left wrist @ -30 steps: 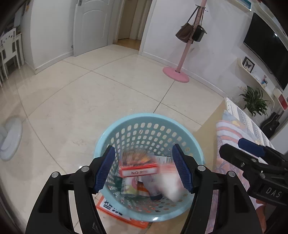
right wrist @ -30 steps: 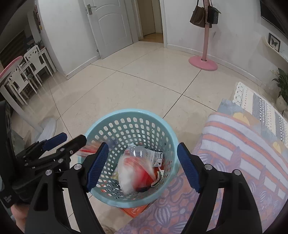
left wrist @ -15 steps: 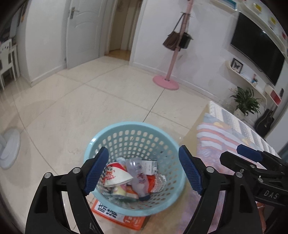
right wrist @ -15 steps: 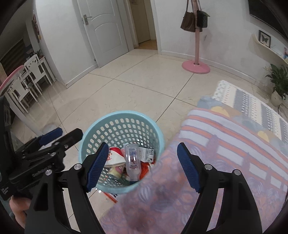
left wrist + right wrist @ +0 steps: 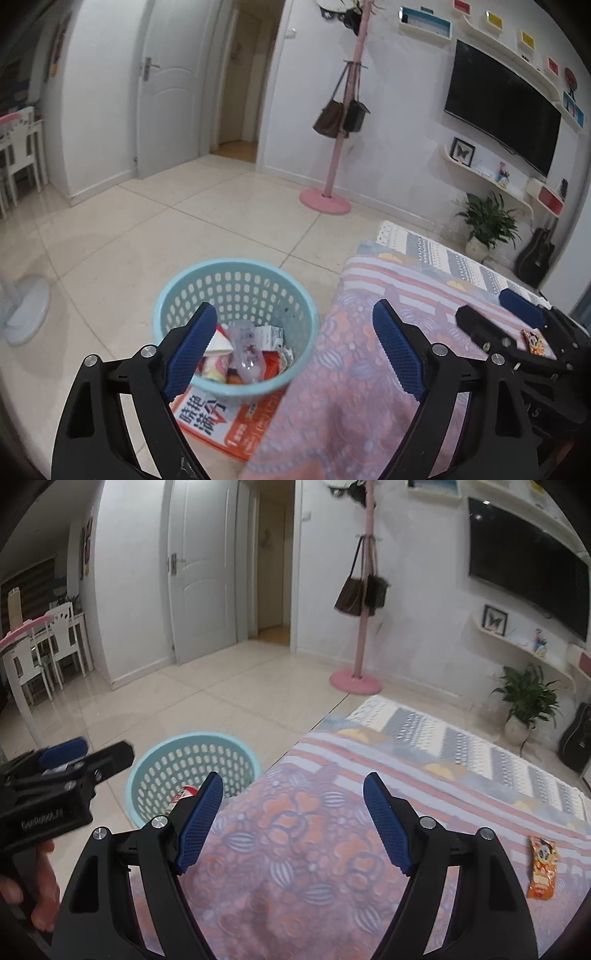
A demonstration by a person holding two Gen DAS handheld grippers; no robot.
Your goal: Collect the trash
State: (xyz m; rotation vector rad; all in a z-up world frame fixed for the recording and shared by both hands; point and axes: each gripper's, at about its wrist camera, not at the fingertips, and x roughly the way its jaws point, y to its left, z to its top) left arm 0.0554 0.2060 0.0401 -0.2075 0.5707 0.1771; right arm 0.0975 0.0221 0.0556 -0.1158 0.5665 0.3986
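Two grippers hang empty above a patterned blanket (image 5: 314, 849): left gripper (image 5: 295, 354) widening its jaws, right gripper (image 5: 293, 823) spread apart. Trash fills the blue basket (image 5: 236, 269); an orange snack wrapper (image 5: 542, 871) lies on the blanket.

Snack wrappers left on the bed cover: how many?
1. An orange snack wrapper lies flat on the patterned bed cover, near its right side, right of the right tongs. More may sit outside the frame.
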